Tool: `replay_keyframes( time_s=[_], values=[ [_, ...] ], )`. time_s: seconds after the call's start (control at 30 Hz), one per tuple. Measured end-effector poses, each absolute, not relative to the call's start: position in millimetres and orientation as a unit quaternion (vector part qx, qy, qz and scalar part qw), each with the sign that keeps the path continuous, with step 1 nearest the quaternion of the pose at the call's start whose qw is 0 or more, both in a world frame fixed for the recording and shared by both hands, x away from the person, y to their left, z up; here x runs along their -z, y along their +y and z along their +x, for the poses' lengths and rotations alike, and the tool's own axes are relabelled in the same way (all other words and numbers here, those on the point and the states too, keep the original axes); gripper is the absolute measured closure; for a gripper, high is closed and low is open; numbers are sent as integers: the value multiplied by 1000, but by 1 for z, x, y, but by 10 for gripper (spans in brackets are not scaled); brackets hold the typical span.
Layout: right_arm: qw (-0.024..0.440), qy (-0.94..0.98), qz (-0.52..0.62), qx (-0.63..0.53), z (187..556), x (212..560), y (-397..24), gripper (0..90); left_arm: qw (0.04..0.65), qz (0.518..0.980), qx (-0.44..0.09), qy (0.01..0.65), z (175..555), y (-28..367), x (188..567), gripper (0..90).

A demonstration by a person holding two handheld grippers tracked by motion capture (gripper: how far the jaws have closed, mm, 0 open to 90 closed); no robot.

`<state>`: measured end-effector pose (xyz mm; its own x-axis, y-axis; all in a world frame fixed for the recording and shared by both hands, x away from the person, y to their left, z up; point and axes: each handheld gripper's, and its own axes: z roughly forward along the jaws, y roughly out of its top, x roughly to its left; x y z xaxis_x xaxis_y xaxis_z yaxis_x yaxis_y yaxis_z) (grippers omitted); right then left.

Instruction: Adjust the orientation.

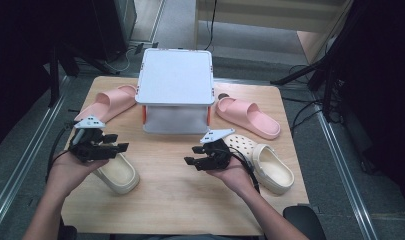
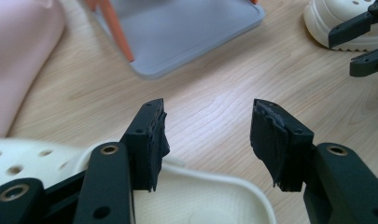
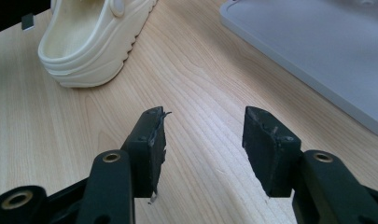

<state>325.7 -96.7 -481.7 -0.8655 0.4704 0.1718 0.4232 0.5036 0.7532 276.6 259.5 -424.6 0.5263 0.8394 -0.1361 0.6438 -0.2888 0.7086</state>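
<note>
Two cream clogs and two pink slides lie on the wooden table (image 1: 175, 200) around a grey two-tier rack (image 1: 175, 75). My left gripper (image 1: 121, 142) hovers open just above the left cream clog (image 1: 117, 174), whose rim shows under its jaws (image 2: 214, 200); nothing is between the jaws of the left gripper (image 2: 207, 123). My right gripper (image 1: 190, 155) is open over bare wood, beside the right cream clog (image 1: 264, 161). Its jaws hold nothing in the right gripper view (image 3: 205, 123), where the left cream clog (image 3: 88, 42) lies farther off.
One pink slide (image 1: 107, 102) lies left of the rack and the other pink slide (image 1: 247, 116) right of it. The rack's lower shelf (image 2: 186, 32) sits on the table ahead of both grippers, with orange posts (image 2: 116, 28). Floor rails flank the table.
</note>
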Motion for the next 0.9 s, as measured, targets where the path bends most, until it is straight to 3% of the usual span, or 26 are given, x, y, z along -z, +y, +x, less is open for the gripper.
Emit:
replay_keyframes(
  time_s=[0.37,0.73,0.9],
  values=[
    [26,871,247,-425,329,482,-91,495,358,765,-134,518,275,307,434,447],
    [23,876,243,-416,329,483,-87,495,342,758,-135,539,285,322,465,449],
    [22,875,246,-415,330,483,-87,495,331,761,-154,537,286,321,468,498]
  ],
)
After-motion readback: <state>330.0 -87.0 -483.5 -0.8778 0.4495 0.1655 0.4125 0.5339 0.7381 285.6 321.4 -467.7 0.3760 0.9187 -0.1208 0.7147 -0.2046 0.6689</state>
